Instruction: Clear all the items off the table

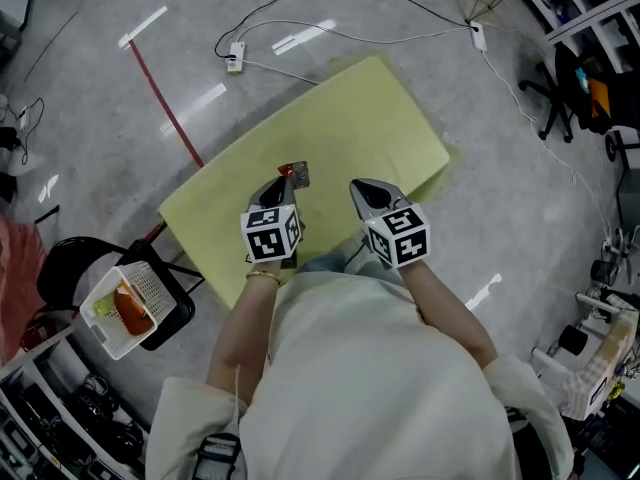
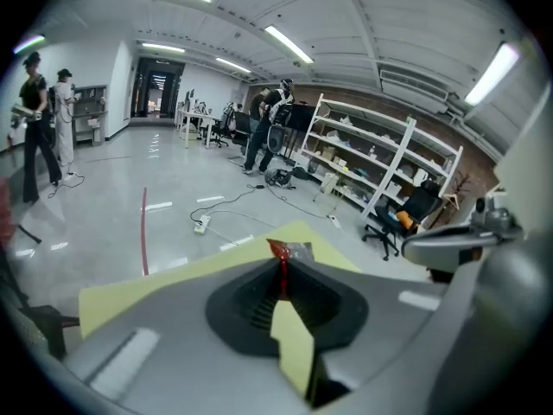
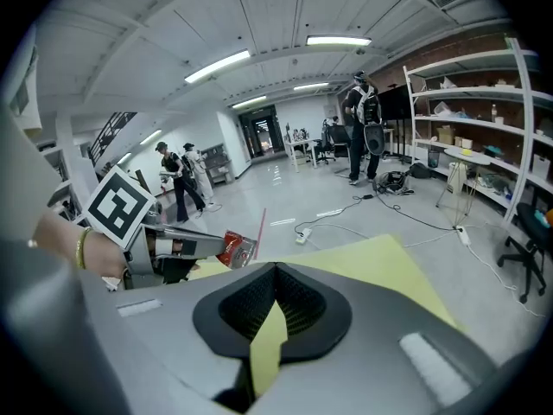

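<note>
A small red and silver wrapper (image 1: 295, 174) is pinched in the tips of my left gripper (image 1: 284, 180), lifted above the near part of the yellow table (image 1: 380, 118). In the left gripper view the wrapper (image 2: 290, 250) sticks out past the shut jaws of the left gripper (image 2: 282, 264). My right gripper (image 1: 362, 194) hovers just to the right of it over the table, shut with nothing in it. In the right gripper view the right gripper (image 3: 275, 271) has its jaws together, and the left gripper (image 3: 186, 247) shows at the left, holding the wrapper (image 3: 235, 249).
A white basket (image 1: 147, 286) with orange and green things sits on a black chair left of the table. A red floor line (image 1: 165, 106), a power strip (image 1: 235, 60) and cables lie beyond. Shelves and office chairs (image 1: 565, 88) stand to the right. People stand far off.
</note>
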The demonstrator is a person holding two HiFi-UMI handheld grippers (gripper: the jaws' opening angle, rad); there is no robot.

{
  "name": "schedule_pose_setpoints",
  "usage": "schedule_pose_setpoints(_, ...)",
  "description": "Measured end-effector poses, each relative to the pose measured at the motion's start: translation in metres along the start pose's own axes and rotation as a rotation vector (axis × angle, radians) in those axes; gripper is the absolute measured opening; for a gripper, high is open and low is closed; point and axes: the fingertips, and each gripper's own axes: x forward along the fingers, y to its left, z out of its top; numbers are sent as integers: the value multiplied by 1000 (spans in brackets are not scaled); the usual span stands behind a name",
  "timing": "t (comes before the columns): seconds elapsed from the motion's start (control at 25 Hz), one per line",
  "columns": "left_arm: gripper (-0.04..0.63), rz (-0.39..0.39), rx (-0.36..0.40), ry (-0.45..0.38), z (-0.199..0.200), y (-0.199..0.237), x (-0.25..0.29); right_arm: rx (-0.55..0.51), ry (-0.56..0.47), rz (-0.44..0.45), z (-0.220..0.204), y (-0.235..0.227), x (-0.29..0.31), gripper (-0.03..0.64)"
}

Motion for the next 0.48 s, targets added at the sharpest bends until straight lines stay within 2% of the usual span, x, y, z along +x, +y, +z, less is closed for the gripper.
schedule_pose_setpoints(0.24, 23, 31, -36, -40, -10, -14, -26, -38, -9, 60, -9, 17, -21, -2)
schedule_pose_setpoints(0.48, 23, 53, -79, -58, -47, -32, -58, -57, -15, 98, -36, 39, -48, -2)
